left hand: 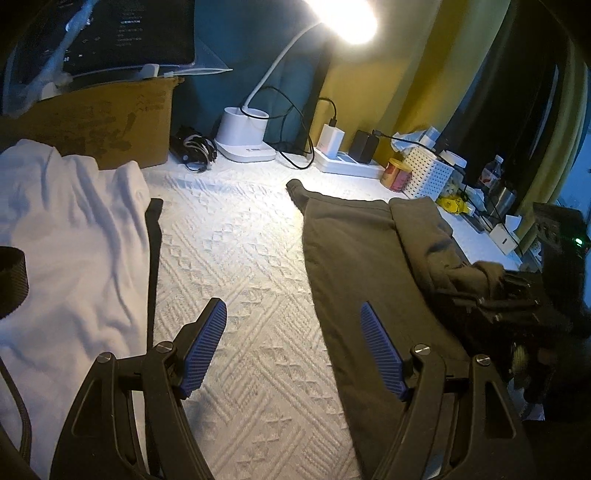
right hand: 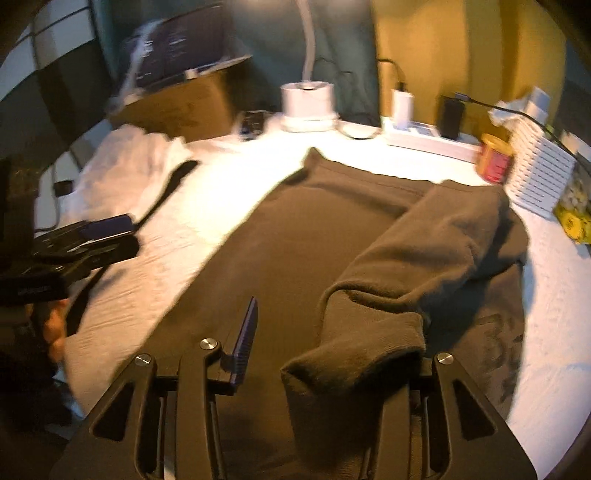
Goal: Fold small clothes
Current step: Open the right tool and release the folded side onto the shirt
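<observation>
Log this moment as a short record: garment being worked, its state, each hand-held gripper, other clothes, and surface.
garment: dark brown sweatshirt, lying flat
state: one sleeve folded across the body, cuff end toward the camera
left hand-held gripper: open, empty, over the bare cloth beside the sweatshirt
right hand-held gripper: jaws apart, sleeve cuff lying between them, not pinched
other clothes: white garment at the left, unfolded
surface: white textured cloth

Legible text — none. Dark screen (left hand: 129, 33) atop the cardboard box (left hand: 110, 122): pale lines of characters, too small to read. Box front: faint print, unreadable. Dark sweatshirt (right hand: 332, 240) — blurred lettering near its right edge, undecipherable.
</observation>
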The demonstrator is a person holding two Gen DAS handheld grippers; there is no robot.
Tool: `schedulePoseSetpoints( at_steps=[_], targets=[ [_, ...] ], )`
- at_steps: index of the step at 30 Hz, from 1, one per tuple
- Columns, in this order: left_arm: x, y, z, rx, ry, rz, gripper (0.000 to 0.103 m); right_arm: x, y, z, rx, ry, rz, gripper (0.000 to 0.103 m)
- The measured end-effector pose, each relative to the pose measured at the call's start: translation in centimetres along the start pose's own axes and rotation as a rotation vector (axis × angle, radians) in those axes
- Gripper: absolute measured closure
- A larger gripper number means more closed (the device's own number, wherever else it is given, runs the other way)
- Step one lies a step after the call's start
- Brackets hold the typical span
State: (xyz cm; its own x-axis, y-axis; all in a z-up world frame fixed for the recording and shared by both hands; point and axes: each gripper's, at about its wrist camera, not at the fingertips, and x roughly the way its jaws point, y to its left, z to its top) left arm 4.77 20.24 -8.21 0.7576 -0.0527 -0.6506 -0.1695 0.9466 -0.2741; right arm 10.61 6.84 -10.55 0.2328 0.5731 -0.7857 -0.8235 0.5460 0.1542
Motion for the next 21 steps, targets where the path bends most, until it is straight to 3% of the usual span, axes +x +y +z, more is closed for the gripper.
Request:
schedulePoseSetpoints(
  at_steps=[1, 3, 9, 21],
  targets=[
    [-0.2, -0.1, 0.0, 0.000, -0.004, 0.001, 0.028, 0.1, 0.8, -0.3, -0.011, 0.004, 0.019, 0.040],
    [-0.5, -0.5, 0.0, -0.001, -0.011, 0.004, 0.028, 0.6, 2.5, -1.3, -0.033, 0.019, 0.062, 0.019],
    [-1.6, -2.7, 0.3, 0.037, -0.035, -0.004, 0.028, -1.0, 4.5, -3.2, -0.067, 0.007, 0.104, 0.019],
    [-0.9, -10.1, 0.1, 0.156, -0.002, -0.071, 0.028, -10.3, -1.9, -6.6, 0.055, -0.162, 0.045, 0.019]
  ],
)
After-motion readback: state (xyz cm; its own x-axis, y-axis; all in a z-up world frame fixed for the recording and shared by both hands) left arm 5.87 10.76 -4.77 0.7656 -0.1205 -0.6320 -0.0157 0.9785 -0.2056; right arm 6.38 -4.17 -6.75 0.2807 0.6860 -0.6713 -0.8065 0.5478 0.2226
